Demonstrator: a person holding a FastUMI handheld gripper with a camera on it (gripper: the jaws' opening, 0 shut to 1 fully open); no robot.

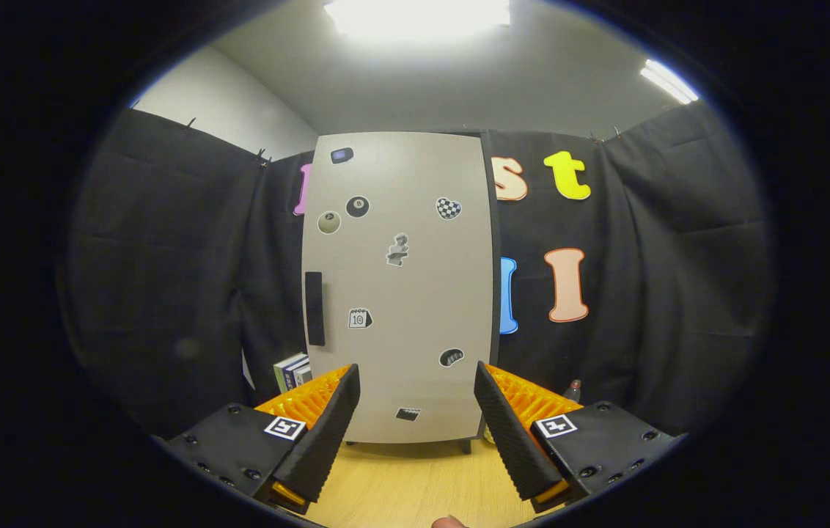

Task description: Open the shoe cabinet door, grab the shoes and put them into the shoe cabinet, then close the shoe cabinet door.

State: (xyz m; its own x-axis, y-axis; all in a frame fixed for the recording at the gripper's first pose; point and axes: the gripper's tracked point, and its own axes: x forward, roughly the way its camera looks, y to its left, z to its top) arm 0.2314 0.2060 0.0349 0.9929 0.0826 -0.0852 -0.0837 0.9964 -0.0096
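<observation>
A tall grey shoe cabinet (400, 286) stands upright straight ahead, beyond my fingers, its door shut and dotted with small stickers. A black vertical handle (314, 308) sits on the door's left edge, about halfway up. My gripper (417, 396) is open, its two black ribbed fingers (331, 433) spread wide with nothing between them, framing the cabinet's lower part. The cabinet rests on small feet on a light wooden floor (415, 484).
Several books (292, 370) stand on the floor just left of the cabinet. A small bottle top (574, 386) pokes up to the right, behind my right finger. Black cloth walls close in on both sides. A fingertip (448, 522) shows at the very bottom.
</observation>
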